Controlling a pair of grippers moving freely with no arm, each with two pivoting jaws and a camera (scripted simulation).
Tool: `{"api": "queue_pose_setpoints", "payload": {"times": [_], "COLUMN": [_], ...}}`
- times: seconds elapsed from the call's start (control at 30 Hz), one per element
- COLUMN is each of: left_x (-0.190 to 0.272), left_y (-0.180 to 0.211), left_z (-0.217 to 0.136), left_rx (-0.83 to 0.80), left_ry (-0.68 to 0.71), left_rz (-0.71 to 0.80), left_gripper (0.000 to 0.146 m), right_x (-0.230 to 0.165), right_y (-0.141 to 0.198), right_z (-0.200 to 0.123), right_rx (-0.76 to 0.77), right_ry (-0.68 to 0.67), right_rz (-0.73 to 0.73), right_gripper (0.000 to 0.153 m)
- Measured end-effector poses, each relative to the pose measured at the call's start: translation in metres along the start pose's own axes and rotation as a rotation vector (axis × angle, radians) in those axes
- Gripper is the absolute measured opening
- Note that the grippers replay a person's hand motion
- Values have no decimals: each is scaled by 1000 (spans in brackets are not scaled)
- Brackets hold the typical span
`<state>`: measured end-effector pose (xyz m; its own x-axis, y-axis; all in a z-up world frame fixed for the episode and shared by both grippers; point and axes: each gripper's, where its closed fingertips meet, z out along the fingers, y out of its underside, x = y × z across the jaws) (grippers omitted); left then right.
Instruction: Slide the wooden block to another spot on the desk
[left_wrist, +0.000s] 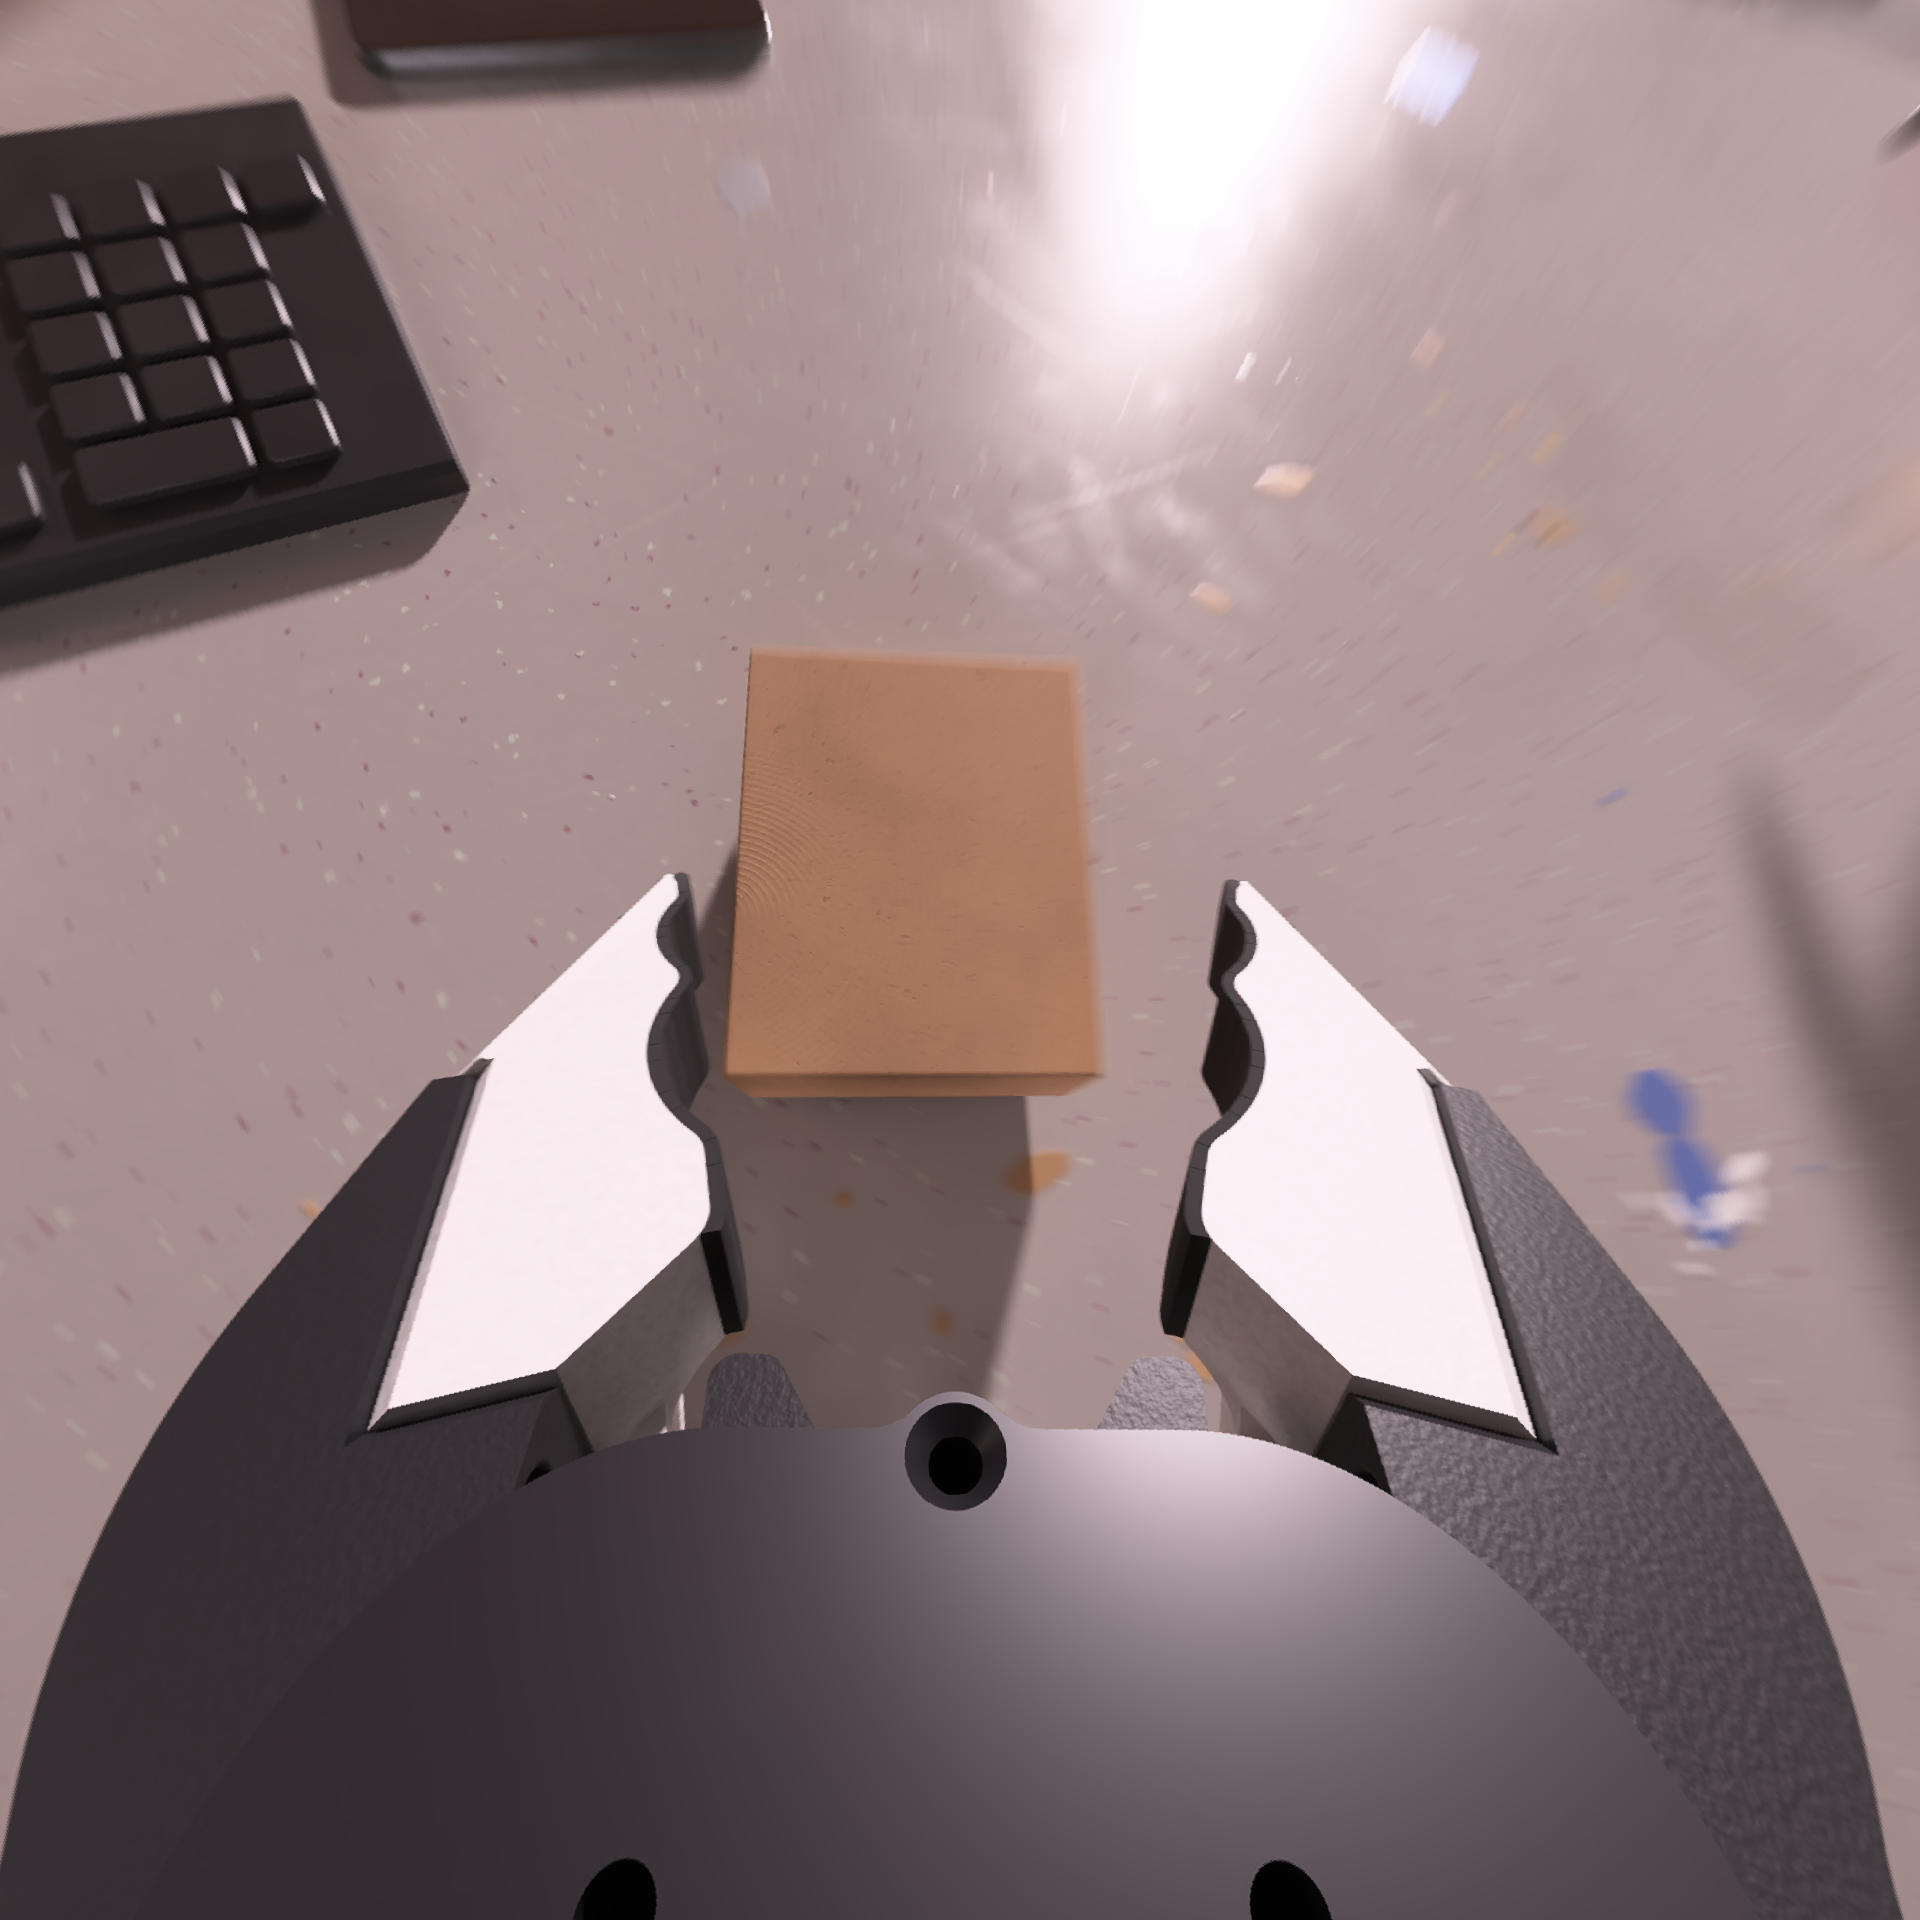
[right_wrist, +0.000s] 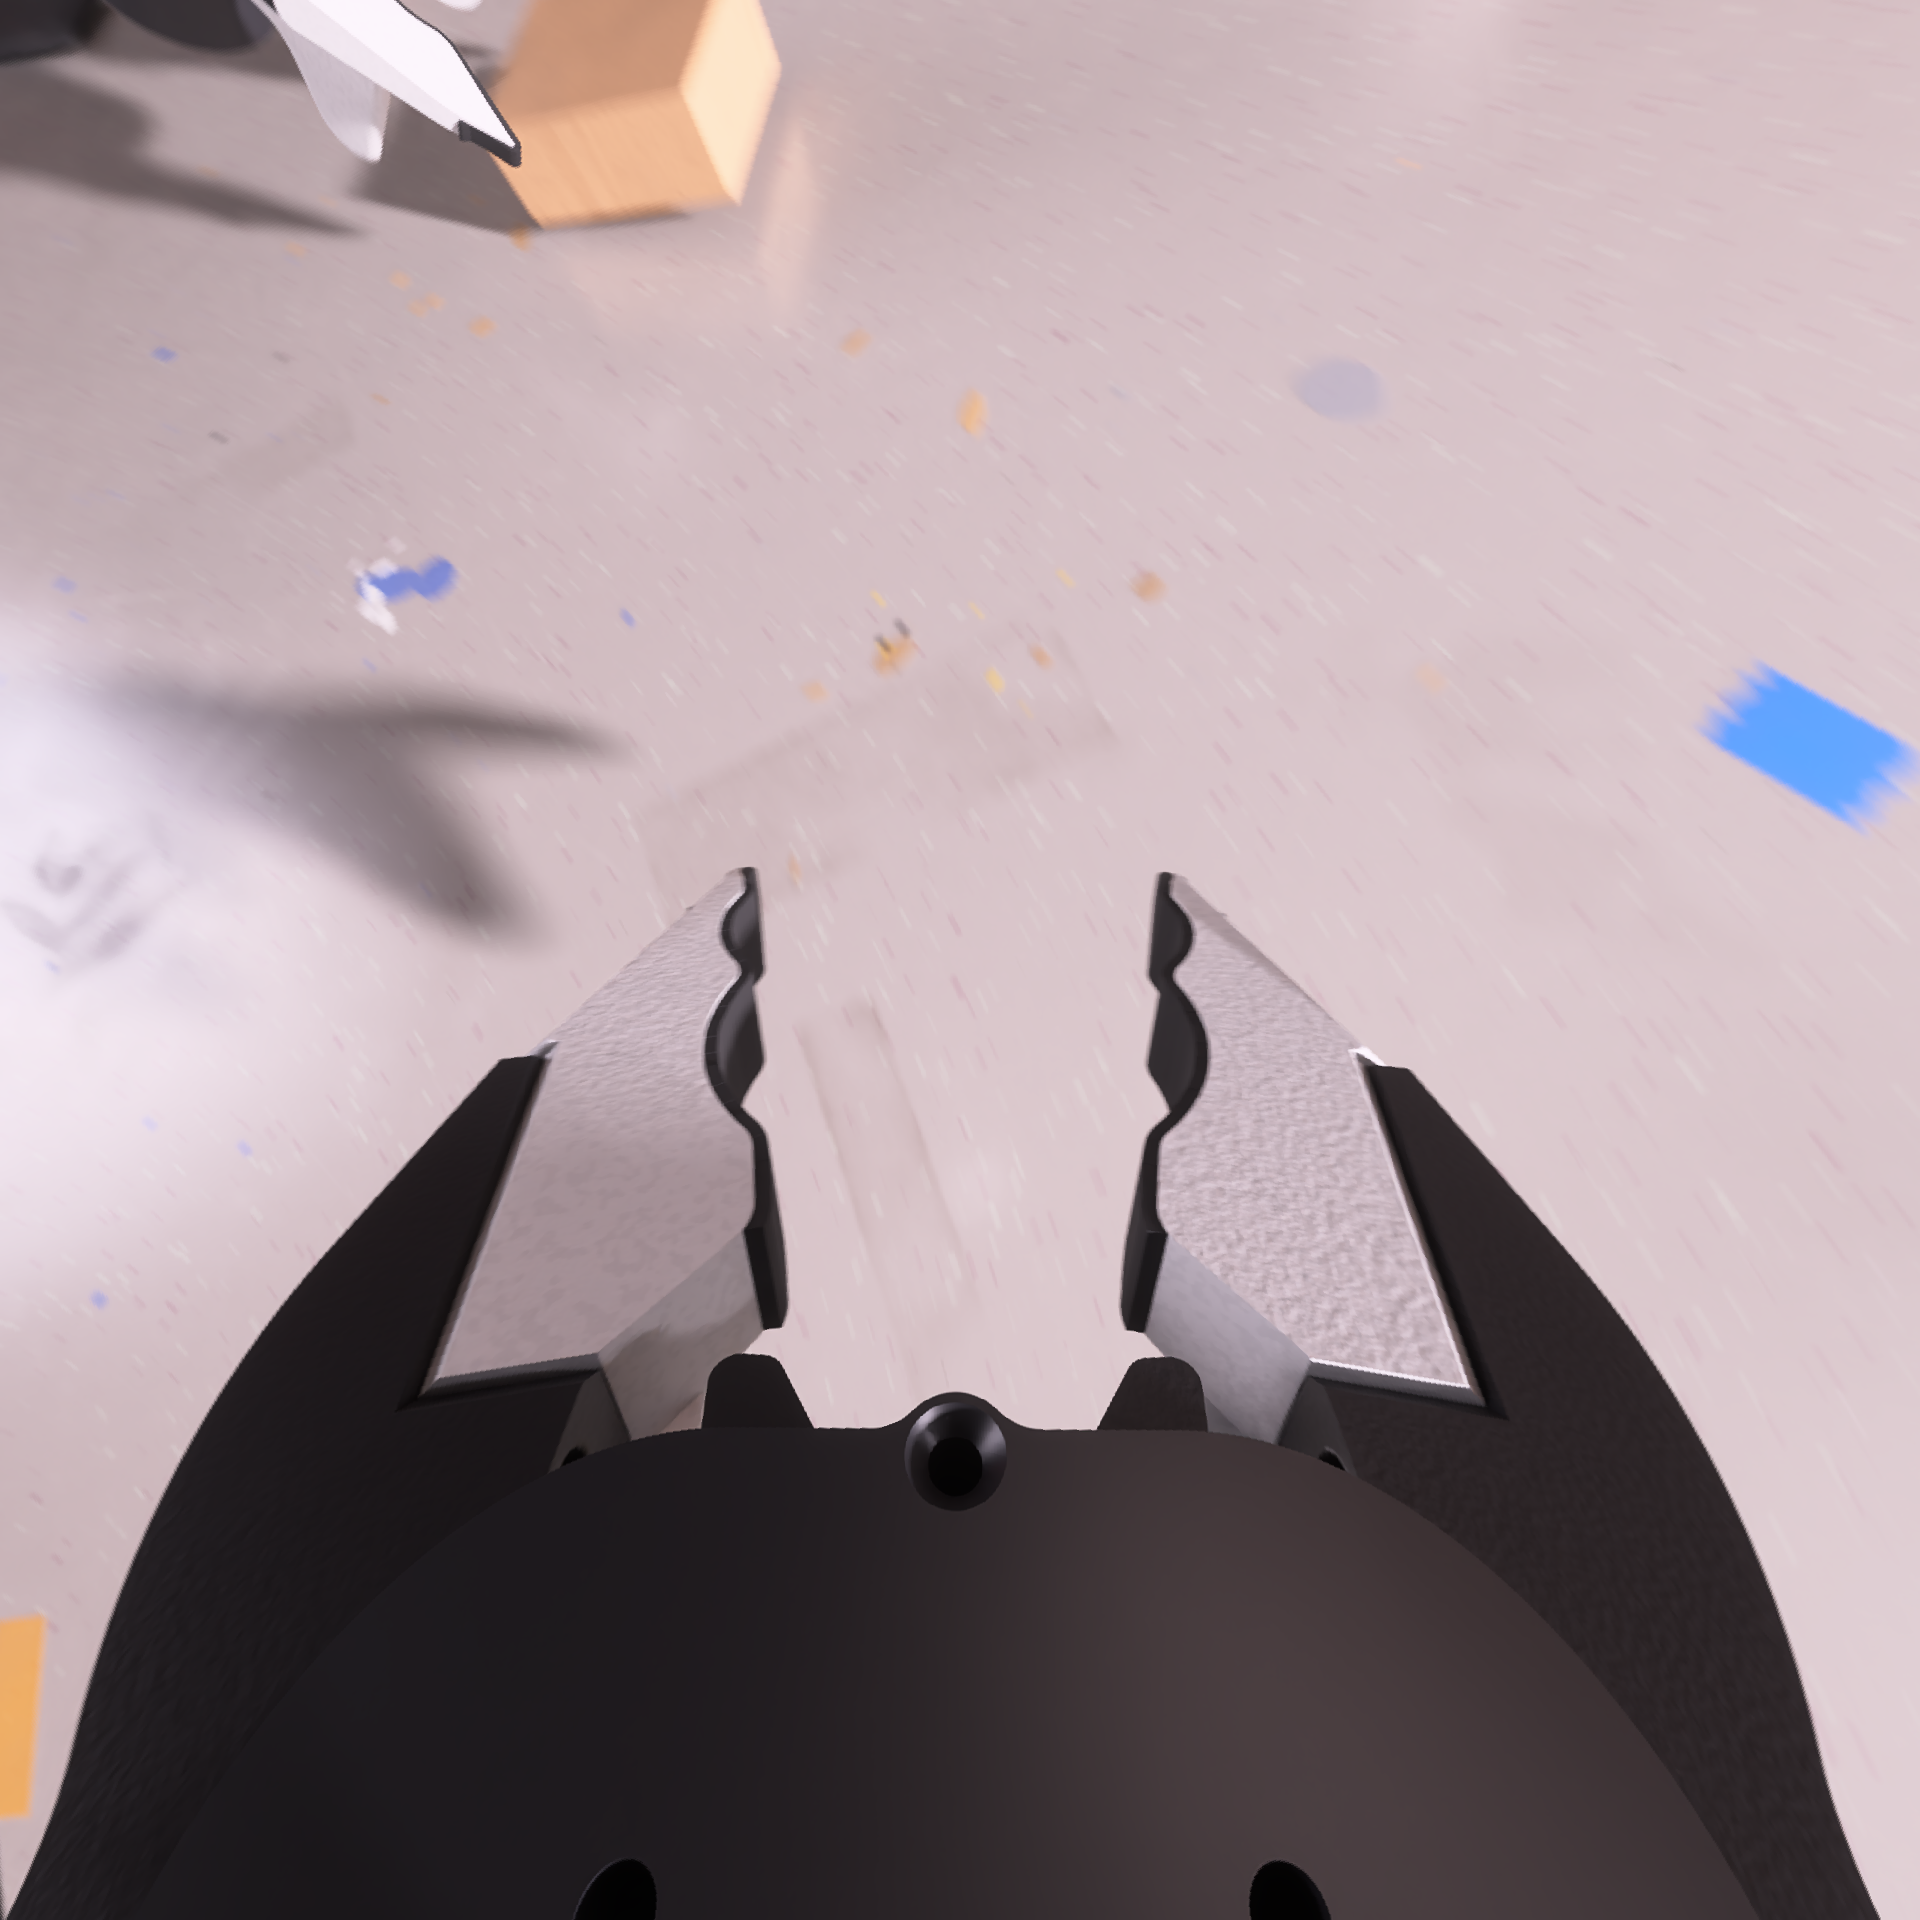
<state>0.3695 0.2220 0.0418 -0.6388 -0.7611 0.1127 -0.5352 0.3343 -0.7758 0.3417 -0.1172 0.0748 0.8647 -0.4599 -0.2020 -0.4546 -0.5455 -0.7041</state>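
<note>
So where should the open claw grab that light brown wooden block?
Best across its two long side faces, coming from the near short end. The light brown wooden block lies flat on the speckled pale desk, its length running straight away from the left gripper. The open jaws already stand either side of its near end, wider than the block, so closing there probably holds it.

I see a pale, speckled desk (left_wrist: 582, 883) with blue and orange flecks and a bright glare patch. On it lie the wooden block (left_wrist: 914, 873) flat at centre, a black keyboard (left_wrist: 187, 353) at far left, and a dark brown flat thing (left_wrist: 561, 26) at the top edge.
</note>
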Motion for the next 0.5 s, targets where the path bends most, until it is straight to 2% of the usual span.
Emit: {"api": "queue_pose_setpoints", "payload": {"times": [0.03,0.1,0.2,0.3,0.4,0.5], "left_x": [6,10,16,27,40,55], "left_y": [-4,4,38,50,44,37], "left_z": [-12,-33,-46,-39,-28,-15], "left_rx": [58,91,7,-10,-26,-49], "left_ry": [16,-10,12,87,130,168], "left_rz": [-60,-161,-277,-373,-351,-300], "left_gripper": [105,106,111,113,113,112], "right_x": [-7,-4,11,23,17,8], "right_y": [-12,-18,-9,-11,-19,-22], "right_z": [18,55,89,90,88,89], "right_rx": [-11,-90,-185,-104,-4,2], "right_ry": [-45,-35,34,91,5,-46], "right_rz": [-3,-7,46,126,258,305], "right_gripper": [84,94,98,98,106,116]}}
